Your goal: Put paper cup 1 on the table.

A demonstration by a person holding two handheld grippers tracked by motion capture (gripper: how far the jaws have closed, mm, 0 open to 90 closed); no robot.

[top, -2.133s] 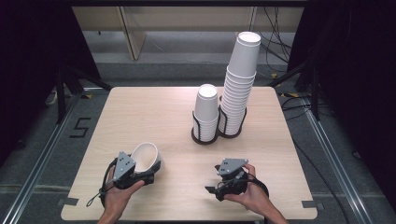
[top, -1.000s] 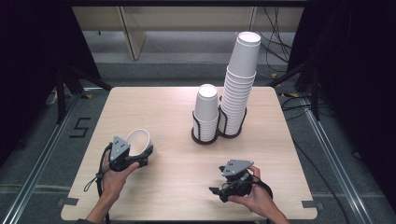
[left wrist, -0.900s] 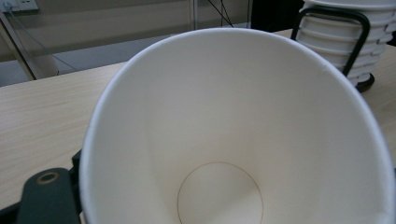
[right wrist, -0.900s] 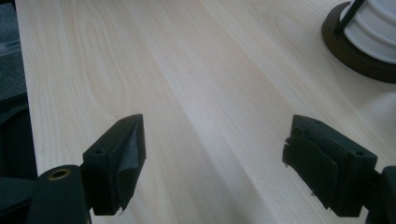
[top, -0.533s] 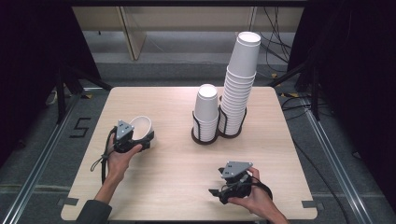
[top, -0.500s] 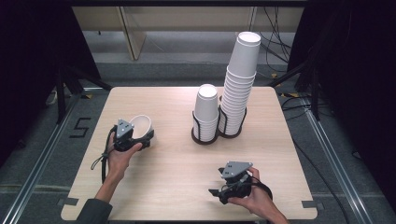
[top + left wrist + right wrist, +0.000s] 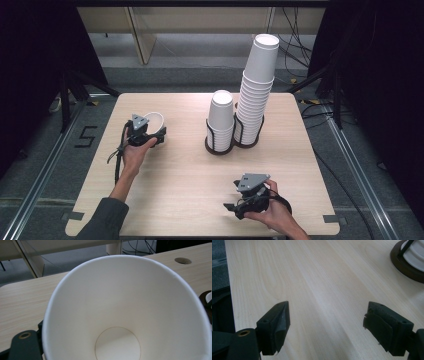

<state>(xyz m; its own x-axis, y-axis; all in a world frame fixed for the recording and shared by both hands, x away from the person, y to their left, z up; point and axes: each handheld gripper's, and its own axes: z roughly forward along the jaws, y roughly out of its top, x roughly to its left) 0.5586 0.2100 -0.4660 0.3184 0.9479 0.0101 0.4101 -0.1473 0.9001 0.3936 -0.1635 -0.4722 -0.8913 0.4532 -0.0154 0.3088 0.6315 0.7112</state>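
My left gripper (image 7: 154, 135) is shut on a white paper cup (image 7: 152, 121) over the left part of the table. In the left gripper view I look straight into the empty cup (image 7: 125, 315), with one black finger (image 7: 25, 345) beside its rim. My right gripper (image 7: 231, 207) rests near the table's front edge at the right. Its jaws stand wide open over bare wood (image 7: 325, 315), with nothing between them. A short stack of cups (image 7: 220, 117) and a tall stack of cups (image 7: 257, 85) stand in a dark wire holder (image 7: 220, 146) at the table's centre back.
The light wooden table (image 7: 190, 170) has bare wood between the two grippers. The holder's dark round base (image 7: 404, 267) is at the upper right of the right gripper view. Dark floor and cables surround the table.
My left gripper has carried the cup away from the front edge toward the middle left of the table. The right gripper shifted slightly toward the front edge and then stayed still.
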